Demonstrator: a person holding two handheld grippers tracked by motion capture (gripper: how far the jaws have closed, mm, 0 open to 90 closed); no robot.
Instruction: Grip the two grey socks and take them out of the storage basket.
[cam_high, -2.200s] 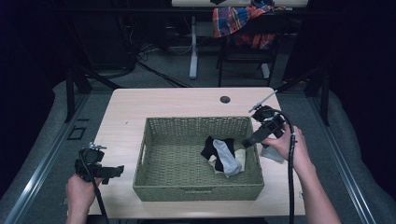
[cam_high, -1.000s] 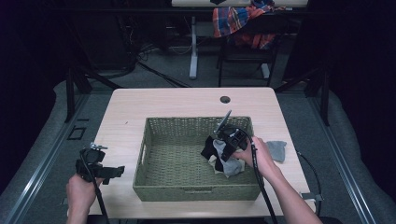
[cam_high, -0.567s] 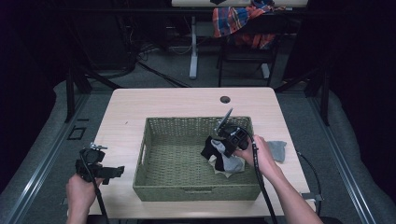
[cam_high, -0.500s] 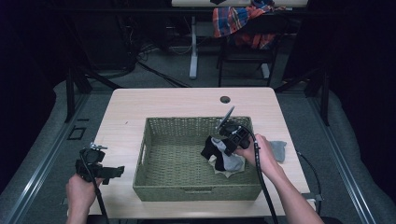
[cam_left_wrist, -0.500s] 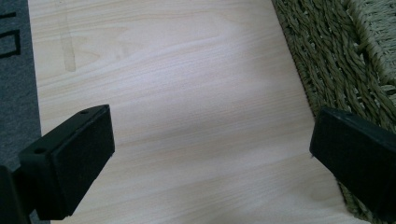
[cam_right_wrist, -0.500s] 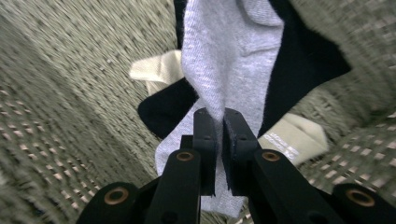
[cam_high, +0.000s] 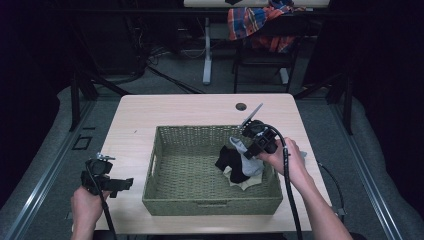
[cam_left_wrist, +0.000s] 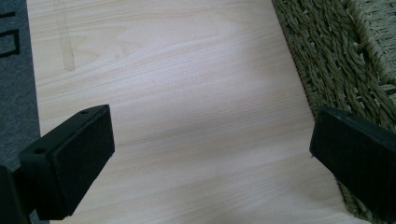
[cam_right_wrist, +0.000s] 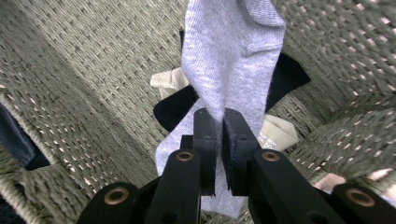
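A woven green basket (cam_high: 210, 205) stands on the middle of the light wooden table (cam_high: 175, 110). At its right end lie a black sock (cam_high: 227, 160) and a beige sock (cam_high: 245, 184). My right gripper (cam_high: 242, 146) is shut on a grey sock (cam_high: 248, 161) and holds its top end above the pile. In the right gripper view the jaws (cam_right_wrist: 219, 123) pinch the grey sock (cam_right_wrist: 229, 56), which hangs over the black sock (cam_right_wrist: 173, 109) and the beige one (cam_right_wrist: 280, 130). My left gripper (cam_high: 122, 184) is open above bare table left of the basket (cam_left_wrist: 336, 56), its jaws (cam_left_wrist: 210, 158) wide apart.
A grey-blue cloth (cam_high: 303, 154) lies on the table right of the basket, partly behind the right hand. A round black hole (cam_high: 241, 106) is in the table's far side. Beyond the table stands a chair with a plaid cloth (cam_high: 255, 20).
The right gripper came from the table's right side into the basket, shut on the grey sock and lifted it. The left gripper stayed where it was.
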